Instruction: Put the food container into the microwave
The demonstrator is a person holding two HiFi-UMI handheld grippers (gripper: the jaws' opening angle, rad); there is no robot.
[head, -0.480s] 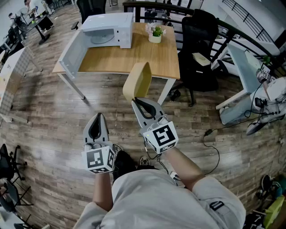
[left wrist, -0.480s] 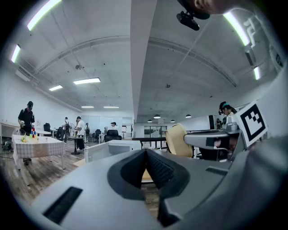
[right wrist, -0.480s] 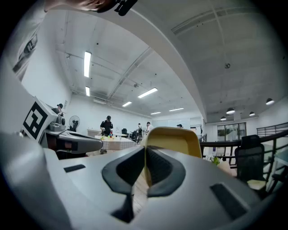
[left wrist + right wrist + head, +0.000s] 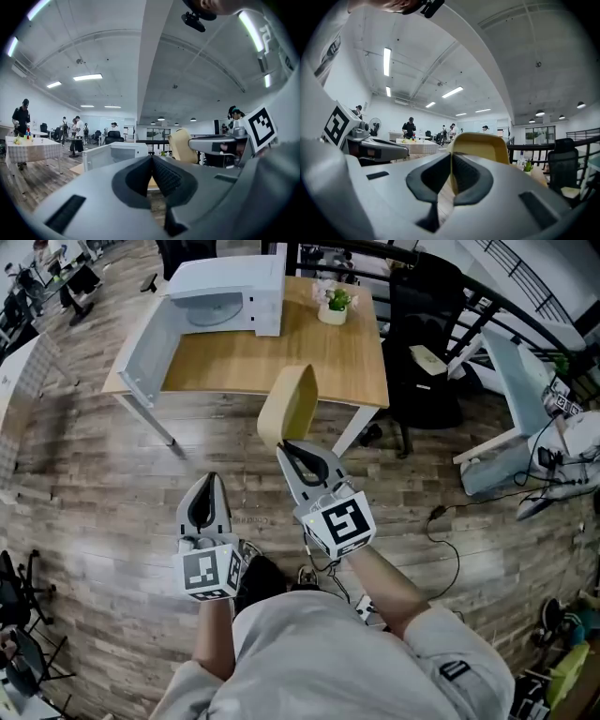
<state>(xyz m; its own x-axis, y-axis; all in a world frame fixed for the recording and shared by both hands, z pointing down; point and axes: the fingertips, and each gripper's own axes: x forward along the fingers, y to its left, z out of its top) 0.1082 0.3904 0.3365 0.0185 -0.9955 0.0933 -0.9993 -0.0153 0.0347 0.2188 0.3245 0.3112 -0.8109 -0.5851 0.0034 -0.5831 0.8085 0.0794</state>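
- Wooden floor [image 4: 112, 484] planks are spreading under everything.
- Light wood table [image 4: 272, 362] is standing ahead of the person.
- Black office chair [image 4: 427, 343] is sitting at the table's right side.
- White microwave [image 4: 230, 282] is resting on the table's far left corner, its door [image 4: 141, 357] standing wide open to the left (turntable showing inside).
- Tan food container [image 4: 289, 404] is hanging in the air over the table's near edge, tipped on its side, well apart from the microwave.
- Right gripper [image 4: 286, 448] is clamping the container's rim between its jaws.
- Left gripper [image 4: 208, 482] is hovering low beside it, jaws pressed together with nothing between them.
- Small potted plant [image 4: 333, 304] is standing just right of the microwave.
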